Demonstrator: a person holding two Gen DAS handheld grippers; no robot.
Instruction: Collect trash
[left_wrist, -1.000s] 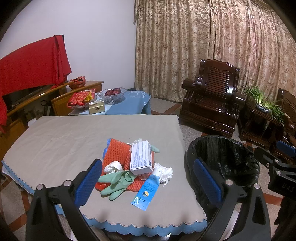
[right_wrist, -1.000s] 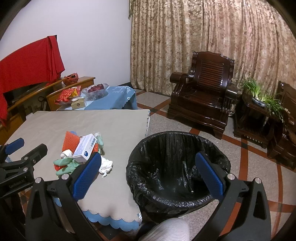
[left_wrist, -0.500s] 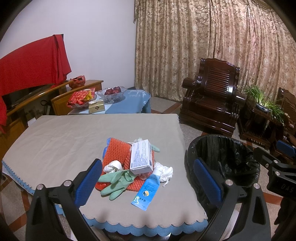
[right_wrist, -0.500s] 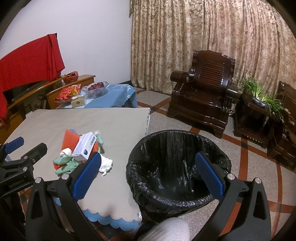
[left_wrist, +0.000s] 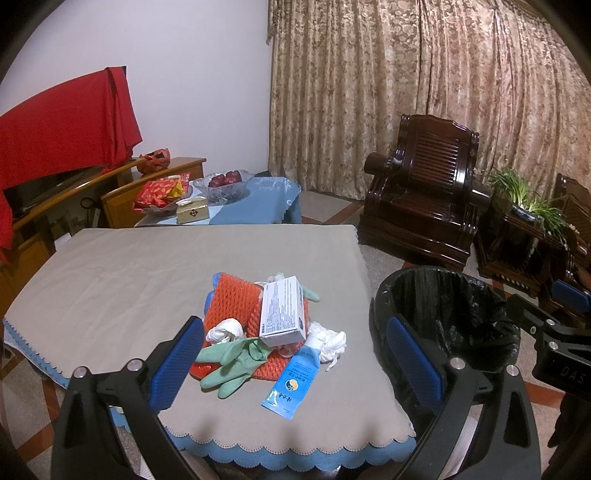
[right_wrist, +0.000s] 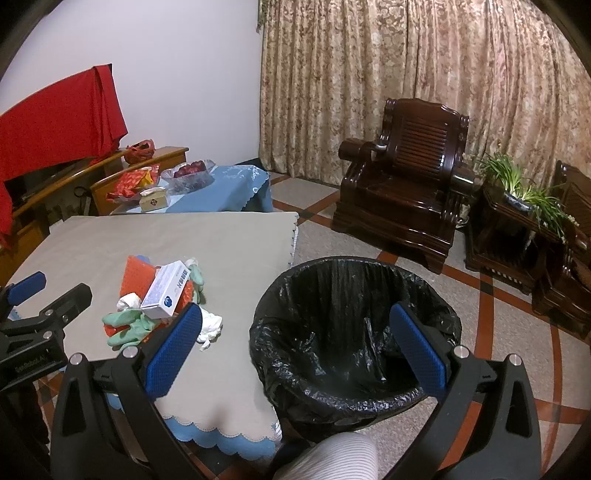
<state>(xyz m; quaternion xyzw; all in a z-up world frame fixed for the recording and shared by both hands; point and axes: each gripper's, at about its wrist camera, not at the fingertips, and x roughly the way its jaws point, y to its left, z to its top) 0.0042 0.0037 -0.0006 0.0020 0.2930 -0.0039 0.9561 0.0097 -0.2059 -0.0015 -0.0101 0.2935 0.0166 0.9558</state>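
The left hand-held gripper (left_wrist: 295, 358) hovers at the near edge of the surface (left_wrist: 110, 280), its two blue-padded fingers spread wide and gripping nothing. The right hand-held gripper (right_wrist: 295, 347) is likewise released and empty, held above the near rim of the bin (right_wrist: 354, 332); in the left view its body shows the letters "DAS", and in the right view the left unit bears a partly legible "EasRobot AI".

Just ahead of the left hand-held gripper, between its fingers in view, lies the trash pile. Nearest is one blue tube (left_wrist: 293, 376) with a round yellow-and-blue logo and small print too fine to read. Beside it lie one green rubber glove (left_wrist: 232, 360) and two crumpled white tissues, one (left_wrist: 332, 341) right of the tube, one (left_wrist: 225, 331) behind the glove. An orange ridged mat (left_wrist: 231, 301) lies under them, and a white carton (left_wrist: 282, 315) with dense unreadable print rests on top.

The bin, lined with a black bag, stands on the floor just right of the surface.

Farther back stand one dark wooden armchair (left_wrist: 421, 206), a potted plant (left_wrist: 528, 195) and floral curtains (left_wrist: 406, 74).
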